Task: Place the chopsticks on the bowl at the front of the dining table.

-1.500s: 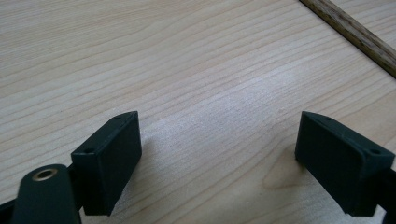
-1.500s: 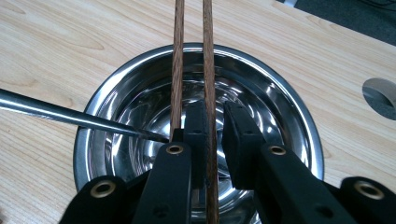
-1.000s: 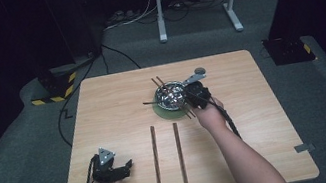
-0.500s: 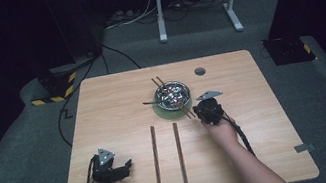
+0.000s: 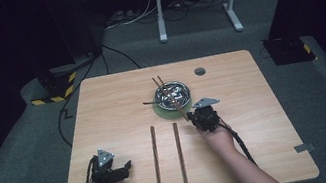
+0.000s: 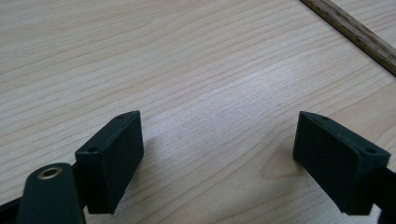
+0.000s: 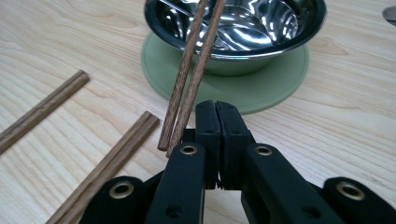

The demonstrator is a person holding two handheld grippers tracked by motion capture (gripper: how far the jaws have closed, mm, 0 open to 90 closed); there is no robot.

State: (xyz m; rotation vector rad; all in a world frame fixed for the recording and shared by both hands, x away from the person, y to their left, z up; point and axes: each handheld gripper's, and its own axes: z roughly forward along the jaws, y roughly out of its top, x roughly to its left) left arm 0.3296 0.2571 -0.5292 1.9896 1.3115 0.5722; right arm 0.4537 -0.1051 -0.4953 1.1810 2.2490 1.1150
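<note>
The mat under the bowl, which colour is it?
Pale green mat, best in the right gripper view.

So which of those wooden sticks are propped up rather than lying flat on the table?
The pair leaning in the steel bowl: those sticks rest on its rim beside the shut right tool. The two long sticks lie flat.

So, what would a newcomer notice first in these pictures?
Probably the shiny steel bowl on its green mat, past the table's middle, with wooden sticks leaning across its rim. Next, the two long wooden sticks lying parallel on the near table, between the open left hand-held gripper and the shut right hand-held gripper.
</note>
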